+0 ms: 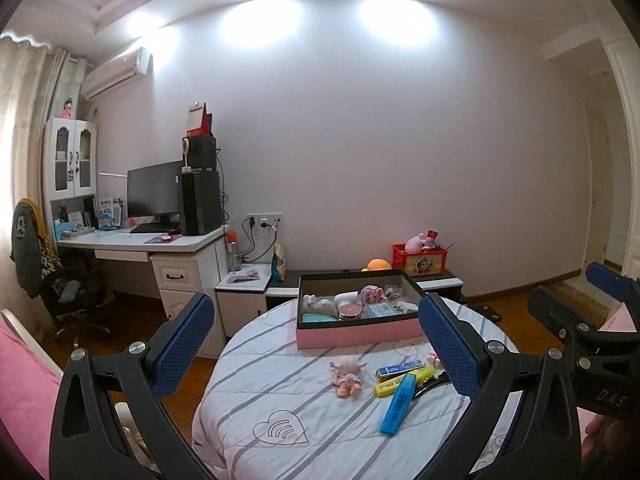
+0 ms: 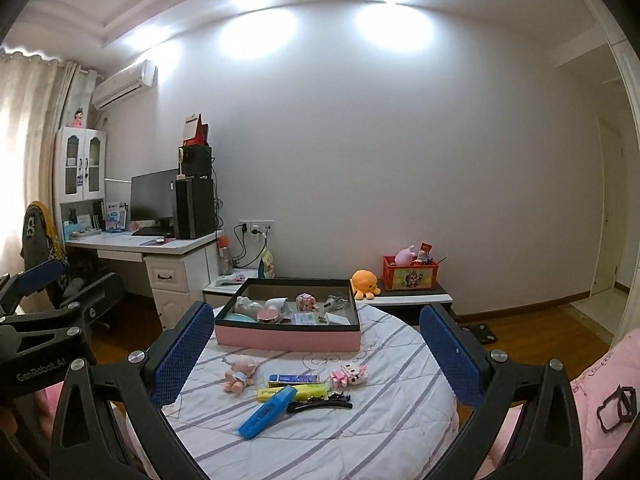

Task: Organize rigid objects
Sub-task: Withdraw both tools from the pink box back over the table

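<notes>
Left wrist view
Left gripper [image 1: 316, 344]: blue-padded fingers stand wide apart, nothing between the pads; it points a little downward over the round bed-like surface with the striped grey-white quilt [image 1: 280, 400].
Loose items: all lie ahead of the fingers and toward the right finger; none touches a pad.
Blue highlighter pen, flat plastic body [image 1: 398, 404]: nearest thing to the fingertips; long axis runs slantwise, near end toward the camera, far end leaning to the right finger.
Yellow highlighter pen [image 1: 404, 380]: just beyond the blue one, touching it, long axis nearly crosswise to the fingers.
Small pink baby doll [image 1: 348, 376]: ahead, close to the midline between the fingers, left of the pens.
Pink cardboard tray with black rim [image 1: 356, 336]: farther ahead, beyond the loose items; already holds small toys and a round compact.
Right gripper [image 1: 580, 320]: seen at the right edge, alongside and apart.

Right wrist view
Right gripper [image 2: 316, 344]: fingers spread to their widest, empty.
Blue highlighter pen [image 2: 266, 412]: ahead and toward the left finger; long axis diagonal, near end low-left.
Black hair clip with beaded edge [image 2: 320, 404]: nearly centred between the fingers, long axis crosswise.
Pink-and-white block-built toy [image 2: 348, 374]: ahead, slightly right of centre.
Pink cardboard tray [image 2: 288, 338]: beyond the items, left of centre.

Judgement
Nearer hand: the loose cluster sits more centrally for the right gripper; the doll suits the left.
Coming move: probably a reach down and forward; a crosswise pen or clip would need the wrist turned so the pads close across its narrow width.
</notes>
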